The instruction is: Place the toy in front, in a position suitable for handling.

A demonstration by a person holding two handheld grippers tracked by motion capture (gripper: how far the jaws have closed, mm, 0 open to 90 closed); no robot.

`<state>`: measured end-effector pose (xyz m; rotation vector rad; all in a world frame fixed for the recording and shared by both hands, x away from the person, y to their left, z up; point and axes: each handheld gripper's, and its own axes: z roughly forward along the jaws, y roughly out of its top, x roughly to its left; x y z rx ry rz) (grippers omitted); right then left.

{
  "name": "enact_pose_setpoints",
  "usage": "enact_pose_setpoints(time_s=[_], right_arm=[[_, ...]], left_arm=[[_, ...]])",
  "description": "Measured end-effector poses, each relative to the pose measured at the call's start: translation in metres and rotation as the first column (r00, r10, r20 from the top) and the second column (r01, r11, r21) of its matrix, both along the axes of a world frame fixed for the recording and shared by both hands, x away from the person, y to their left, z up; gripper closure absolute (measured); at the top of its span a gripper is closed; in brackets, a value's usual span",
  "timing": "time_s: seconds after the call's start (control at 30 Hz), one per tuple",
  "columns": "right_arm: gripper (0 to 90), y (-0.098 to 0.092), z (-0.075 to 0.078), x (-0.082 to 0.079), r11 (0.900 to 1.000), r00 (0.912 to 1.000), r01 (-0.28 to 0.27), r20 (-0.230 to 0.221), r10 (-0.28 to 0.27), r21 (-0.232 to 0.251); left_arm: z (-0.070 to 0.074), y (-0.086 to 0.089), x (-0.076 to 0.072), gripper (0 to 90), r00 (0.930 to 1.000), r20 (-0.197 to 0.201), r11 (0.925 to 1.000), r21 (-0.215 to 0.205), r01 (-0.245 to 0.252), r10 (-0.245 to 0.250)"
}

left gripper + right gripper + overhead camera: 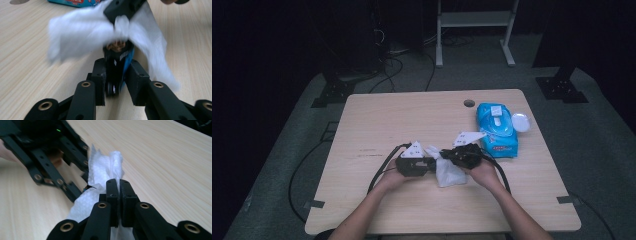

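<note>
The white wipe lies crumpled on the wooden bench, well to the near-left of the blue wipe pack, which serves as the landmark here. A white round lid sits just beside the pack's right edge, and a small round hole in the bench is near the pack's far-left corner.

The right claw comes in from the pack's near side, its hand below and left of the pack. In the right gripper view its two black jaws are pressed together on a bunched fold of the wipe, with cloth sticking up past the tips.

The left claw sits farther from the pack, on the other side of the wipe, held by the left hand. In the left gripper view its jaws pinch a narrow dark object with a blue side, which stands upright between the pads; what it is cannot be told. The wipe hangs blurred right over that object, and the right claw grips the cloth from above. A red-and-blue edge of the pack shows beyond the wipe.
</note>
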<state>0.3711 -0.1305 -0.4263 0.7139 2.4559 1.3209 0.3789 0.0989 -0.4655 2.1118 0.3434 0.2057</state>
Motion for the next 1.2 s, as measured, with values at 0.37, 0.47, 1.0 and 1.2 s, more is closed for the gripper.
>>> enact_pose_setpoints(time_s=[0.37, 0.47, 1.0, 1.2], right_arm=[[86.6, -0.021, -0.005, 0.003, 0.997, 0.9974, 0.069, -0.025, -0.068, 0.044], [86.8, -0.012, -0.005, 0.002, 0.998, 0.9989, 0.041, -0.025, -0.04, 0.049], [86.9, 0.005, 0.0, 0.01, 0.99, 0.9991, 0.026, -0.035, -0.022, 0.138], [86.7, 0.011, -0.009, 0.013, 0.993, 0.9974, 0.026, -0.07, -0.018, 0.118]], left_arm=[[0.0, -0.008, 0.004, 56.3, 0.9993, -0.004, 0.9992, -0.014, -0.037, 0.037], [-0.002, -0.012, 0.005, 49.3, 0.9991, -0.016, 0.9992, 0.01, -0.038, 0.039], [0.001, 0.009, 0.008, 70.0, 0.9991, 0.035, 0.9988, 0.042, -0.024, 0.022], [0.0, 0.005, 0.009, 65.7, 0.999, 0.038, 0.9993, 0.029, -0.026, 0.025]])
